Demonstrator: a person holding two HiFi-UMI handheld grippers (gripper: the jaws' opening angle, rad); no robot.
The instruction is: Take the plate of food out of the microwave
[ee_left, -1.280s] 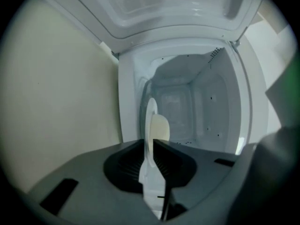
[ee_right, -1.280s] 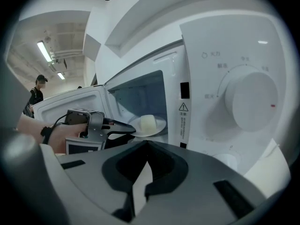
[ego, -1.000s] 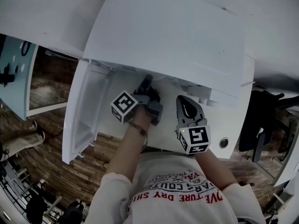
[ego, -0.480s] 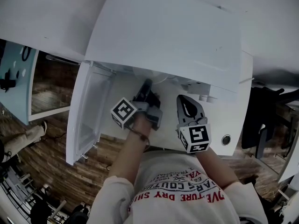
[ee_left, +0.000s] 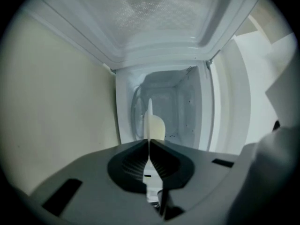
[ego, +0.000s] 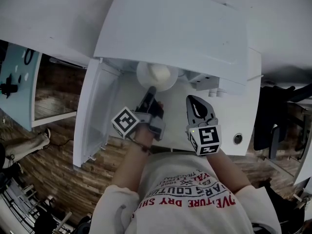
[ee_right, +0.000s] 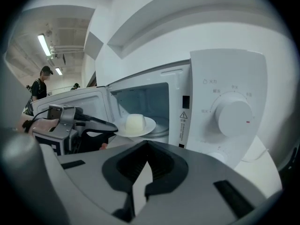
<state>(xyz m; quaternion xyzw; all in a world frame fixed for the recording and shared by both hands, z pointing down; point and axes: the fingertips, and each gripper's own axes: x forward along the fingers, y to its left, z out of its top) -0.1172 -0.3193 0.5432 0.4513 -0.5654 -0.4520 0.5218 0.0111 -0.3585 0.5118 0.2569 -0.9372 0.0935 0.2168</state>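
A white plate (ego: 157, 75) carrying a pale block of food (ee_right: 134, 123) is halfway out of the white microwave's (ego: 175, 28) mouth. My left gripper (ego: 150, 92) is shut on the plate's near rim. In the left gripper view the plate (ee_left: 149, 121) is edge-on between the closed jaws, with the food (ee_left: 156, 128) just right of it. The right gripper view shows that gripper (ee_right: 110, 125) pinching the rim from the left. My right gripper (ego: 197, 108) hovers over the counter in front of the control panel, shut and holding nothing.
The microwave door (ego: 92, 111) hangs open to the left. The control panel with a round dial (ee_right: 233, 115) is on the right of the opening. A dark chair (ego: 273, 116) stands at the right, and a person (ee_right: 40, 86) stands far off.
My left gripper has drawn back toward me with the plate in it, so the plate now shows outside the microwave's opening. The right gripper has barely moved.
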